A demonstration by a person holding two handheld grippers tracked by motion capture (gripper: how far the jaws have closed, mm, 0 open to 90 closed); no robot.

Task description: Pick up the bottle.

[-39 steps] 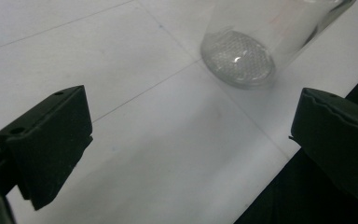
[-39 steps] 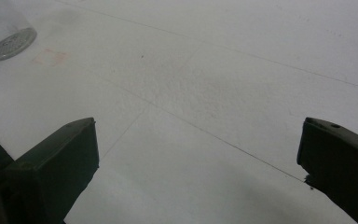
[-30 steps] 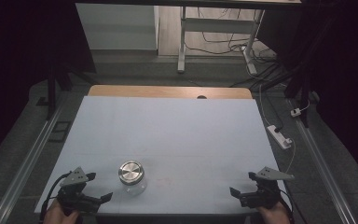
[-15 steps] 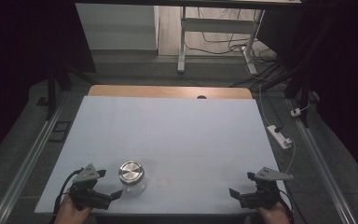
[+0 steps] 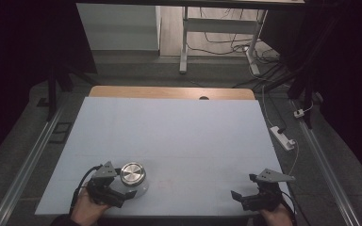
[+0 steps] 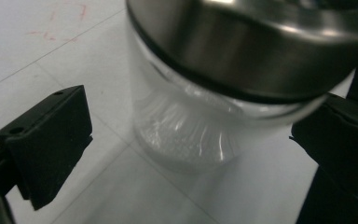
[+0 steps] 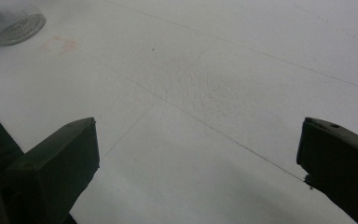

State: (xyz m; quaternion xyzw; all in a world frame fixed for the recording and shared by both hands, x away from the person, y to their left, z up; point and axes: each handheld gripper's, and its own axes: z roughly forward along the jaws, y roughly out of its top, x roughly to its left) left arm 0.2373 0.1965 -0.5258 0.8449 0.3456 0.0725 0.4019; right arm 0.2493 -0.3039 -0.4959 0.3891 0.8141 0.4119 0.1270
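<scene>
Here your left tool (image 5: 118, 190) stands wide, its jaws on either side of the glass jar (image 6: 191, 135) without visibly pressing it. The jar, capped by a steel lid (image 5: 132, 173), sits upright on the table (image 5: 179, 136) near its front left edge. Your right tool (image 5: 252, 195) is spread wide too, well apart at the front right.

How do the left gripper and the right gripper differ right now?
The left gripper has the glass jar between its open fingers; the right gripper has only bare table between its fingers. The left sits at the jar near the table's front left; the right is at the front right, well apart from the jar. Both are open and hand-held, low at the front edge.
</scene>
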